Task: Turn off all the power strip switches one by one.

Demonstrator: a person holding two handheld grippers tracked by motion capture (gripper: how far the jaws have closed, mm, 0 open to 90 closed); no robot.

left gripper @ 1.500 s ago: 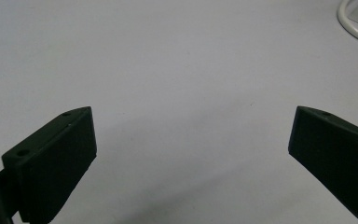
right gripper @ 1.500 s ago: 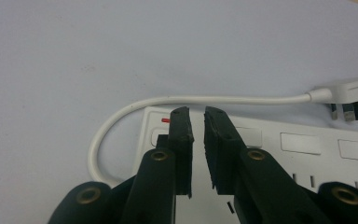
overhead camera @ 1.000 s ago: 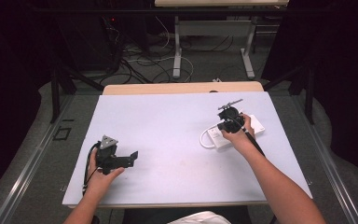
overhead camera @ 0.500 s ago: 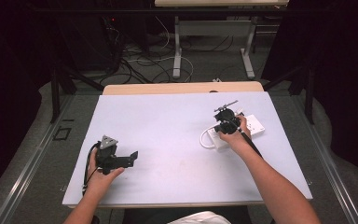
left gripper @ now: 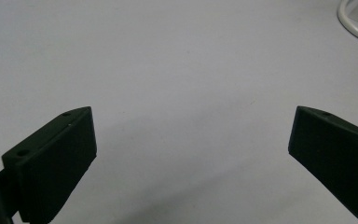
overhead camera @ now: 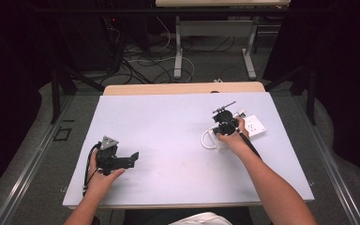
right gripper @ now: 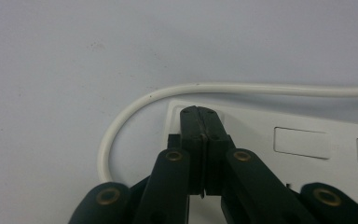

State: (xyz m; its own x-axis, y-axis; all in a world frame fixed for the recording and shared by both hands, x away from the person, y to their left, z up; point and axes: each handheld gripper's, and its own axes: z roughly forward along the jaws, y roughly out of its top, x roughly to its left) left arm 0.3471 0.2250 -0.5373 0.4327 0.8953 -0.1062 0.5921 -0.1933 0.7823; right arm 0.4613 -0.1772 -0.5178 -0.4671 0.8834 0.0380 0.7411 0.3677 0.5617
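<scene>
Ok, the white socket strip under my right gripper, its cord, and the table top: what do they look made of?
Power strip: looks like smooth, slightly glossy white moulded plastic, with crisp recessed rectangles. Cord: probably rubbery or vinyl sheath, since it bends in a soft loop with a faint sheen. Table top: pale matte sheet, laminate or a mat; I can't tell which.

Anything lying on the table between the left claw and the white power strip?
No. In the high view, bare pale table separates the left claw from the white rectangular power strip and its looped white cable.
</scene>
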